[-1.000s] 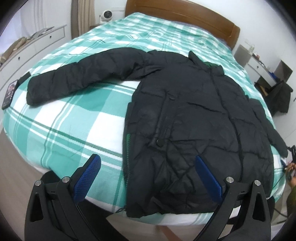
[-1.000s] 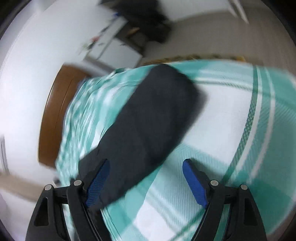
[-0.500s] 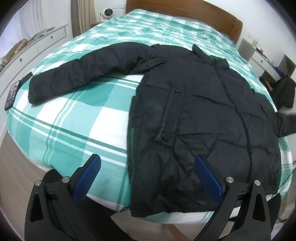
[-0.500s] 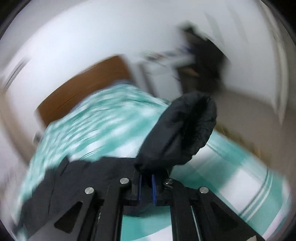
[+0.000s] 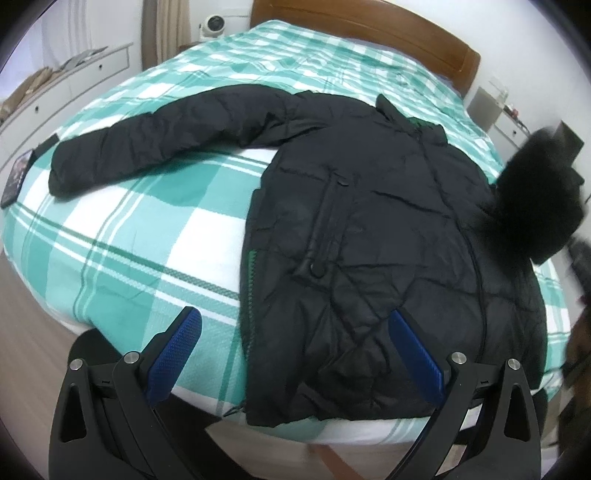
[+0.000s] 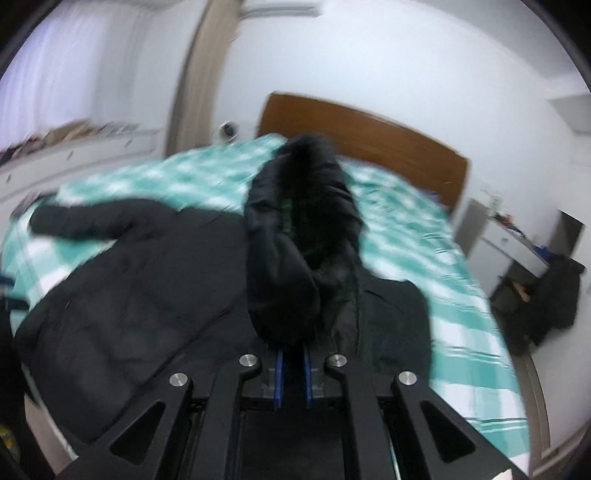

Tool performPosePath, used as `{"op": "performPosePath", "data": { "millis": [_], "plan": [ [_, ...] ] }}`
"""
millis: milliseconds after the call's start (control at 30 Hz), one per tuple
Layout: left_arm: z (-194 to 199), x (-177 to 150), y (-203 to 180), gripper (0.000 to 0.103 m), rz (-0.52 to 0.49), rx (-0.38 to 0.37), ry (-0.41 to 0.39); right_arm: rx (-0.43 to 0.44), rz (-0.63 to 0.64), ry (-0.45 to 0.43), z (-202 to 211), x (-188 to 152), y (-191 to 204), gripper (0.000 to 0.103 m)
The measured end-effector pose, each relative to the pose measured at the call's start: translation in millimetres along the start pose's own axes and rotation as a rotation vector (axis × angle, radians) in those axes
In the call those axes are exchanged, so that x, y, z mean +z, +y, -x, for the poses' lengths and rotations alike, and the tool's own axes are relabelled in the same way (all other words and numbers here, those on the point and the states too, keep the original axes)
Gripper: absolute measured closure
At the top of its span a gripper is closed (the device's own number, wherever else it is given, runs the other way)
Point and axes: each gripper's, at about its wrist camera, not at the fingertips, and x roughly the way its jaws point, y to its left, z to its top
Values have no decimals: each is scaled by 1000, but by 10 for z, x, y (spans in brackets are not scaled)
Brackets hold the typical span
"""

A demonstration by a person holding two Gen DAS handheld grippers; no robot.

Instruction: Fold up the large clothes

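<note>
Green-and-white checked bed (image 5: 122, 236) with wooden headboard (image 5: 369, 26), carrying one black puffer jacket (image 5: 369, 236) spread front-up, quilted and creased, with green lining along the front edge. Two sleeves: one sleeve (image 5: 166, 144) stretched flat toward the bed's far side, the other sleeve (image 6: 295, 236) raised above the body, cuff end up. Right gripper (image 6: 291, 373) clamped tight on that raised sleeve. Left gripper (image 5: 295, 354) spread wide, holding nothing, over the hem. One phone (image 5: 14, 177) at the bed's edge.
</note>
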Motion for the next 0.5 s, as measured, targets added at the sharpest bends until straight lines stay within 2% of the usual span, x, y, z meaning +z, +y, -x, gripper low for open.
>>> {"op": "performPosePath", "data": {
  "millis": [33, 67, 100, 167, 233, 267, 367, 467, 500],
  "plan": [
    [-9, -4, 8, 2, 4, -3, 4, 69, 12, 62, -148, -67, 167, 67],
    [-15, -8, 5, 2, 6, -5, 7, 112, 11, 100, -184, -184, 262, 23],
    [-28, -10, -3, 2, 5, -8, 11, 159, 9, 133, -244, -264, 376, 4],
    [-44, -6, -38, 2, -5, -11, 14, 194, 22, 134, -198, -387, 514, 4],
    [-45, 10, -96, 2, -15, -32, 15, 205, 42, 97, -90, -456, 550, 4],
    [-44, 39, -144, 2, -17, -68, 15, 192, 51, 56, 59, -510, 563, 4],
    [-60, 147, -301, 2, -17, -194, 29, 138, 47, 0, 381, -675, 475, 4],
    [-185, 350, -672, 2, -43, -405, 96, 84, -15, 16, 437, -767, 368, 4],
    [-243, 403, -787, 2, -59, -444, 112, 81, -34, 20, 480, -775, 327, 4]
  ]
}}
